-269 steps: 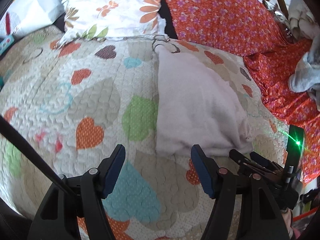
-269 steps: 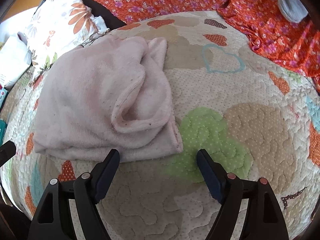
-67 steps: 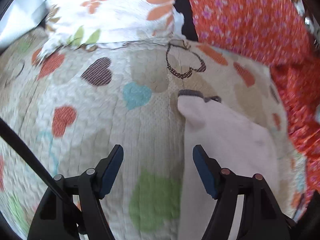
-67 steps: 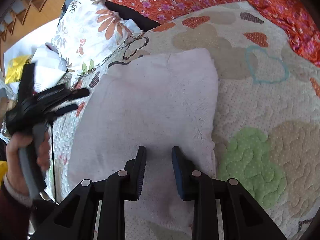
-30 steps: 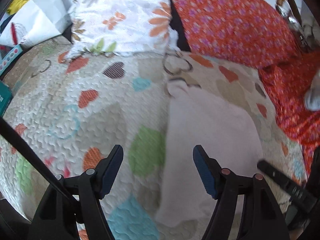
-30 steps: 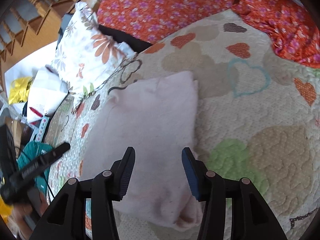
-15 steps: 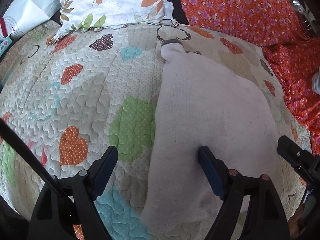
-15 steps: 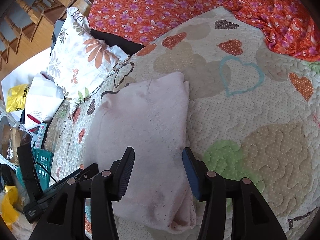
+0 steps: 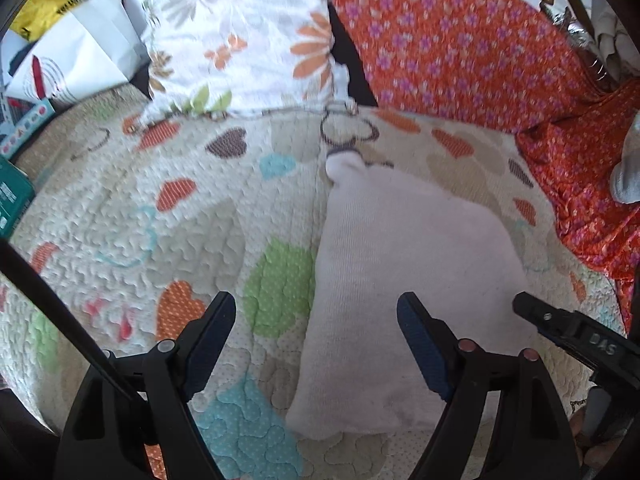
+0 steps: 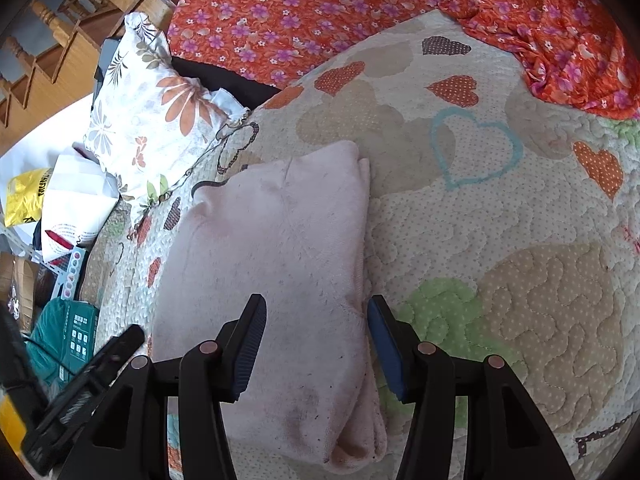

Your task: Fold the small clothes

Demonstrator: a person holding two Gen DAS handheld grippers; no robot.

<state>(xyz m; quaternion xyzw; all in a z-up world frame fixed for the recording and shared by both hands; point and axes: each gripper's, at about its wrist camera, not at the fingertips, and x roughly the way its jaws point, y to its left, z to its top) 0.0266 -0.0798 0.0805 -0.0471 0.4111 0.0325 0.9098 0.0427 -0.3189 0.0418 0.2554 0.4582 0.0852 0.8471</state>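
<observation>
A pale pink knit garment lies folded flat on the heart-patterned quilt; it also shows in the right wrist view. My left gripper is open and empty, hovering over the garment's near left edge. My right gripper is open and empty, its fingers astride the garment's near right folded edge. The right gripper's body shows at the right of the left wrist view. The left gripper's body shows at the lower left of the right wrist view.
A floral pillow and orange flowered fabric lie at the quilt's far side. A grey garment lies at the right edge. Bags and boxes stand left of the bed. A wooden stair rail is beyond.
The right gripper opened and let go of the garment, which now lies folded flat. The left gripper has drawn back and up a little. Both stay open.
</observation>
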